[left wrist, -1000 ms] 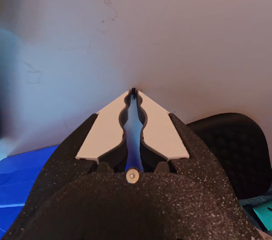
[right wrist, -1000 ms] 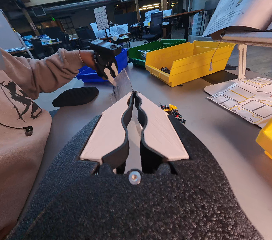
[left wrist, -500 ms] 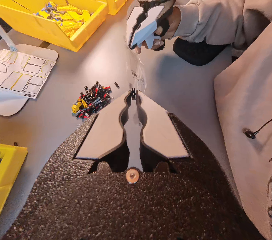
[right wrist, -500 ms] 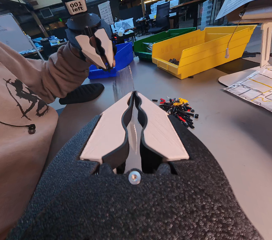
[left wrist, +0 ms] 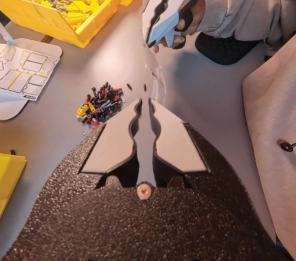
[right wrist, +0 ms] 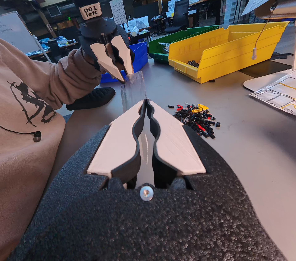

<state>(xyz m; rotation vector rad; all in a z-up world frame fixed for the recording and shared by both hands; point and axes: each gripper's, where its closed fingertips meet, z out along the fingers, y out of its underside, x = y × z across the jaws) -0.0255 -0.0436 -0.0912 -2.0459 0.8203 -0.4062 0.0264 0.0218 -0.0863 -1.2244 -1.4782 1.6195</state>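
My left gripper (left wrist: 144, 98) is slightly open, with a narrow gap between its tips and nothing in it. It hovers over the grey table beside the lower end of a clear plastic bag (left wrist: 157, 77). My right gripper (right wrist: 146, 99) is shut on that bag (right wrist: 133, 91) and holds it up off the table. It also shows in the left wrist view (left wrist: 151, 43). The left gripper shows in the right wrist view (right wrist: 126, 77) at the bag's far edge. A pile of small black, red and yellow parts (left wrist: 102, 104) (right wrist: 197, 117) lies beside the bag. Two loose black pins (left wrist: 129, 86) lie nearby.
Yellow bins (left wrist: 56, 12) (right wrist: 224, 54) stand behind the pile, with a green bin (right wrist: 176, 38) and a blue bin (right wrist: 139, 54) farther off. A printed sheet (left wrist: 24, 69) lies on a white stand base. A black wrist rest (left wrist: 224, 48) lies under a sleeve. Another yellow bin (left wrist: 9, 181) is close by. My hands' fingertips stand some 9 cm from each other.
The left gripper has swung from facing a pale surface to looking down at the table. Its jaws have parted, and the small black piece between its tips is gone. The right gripper stays shut on the bag.
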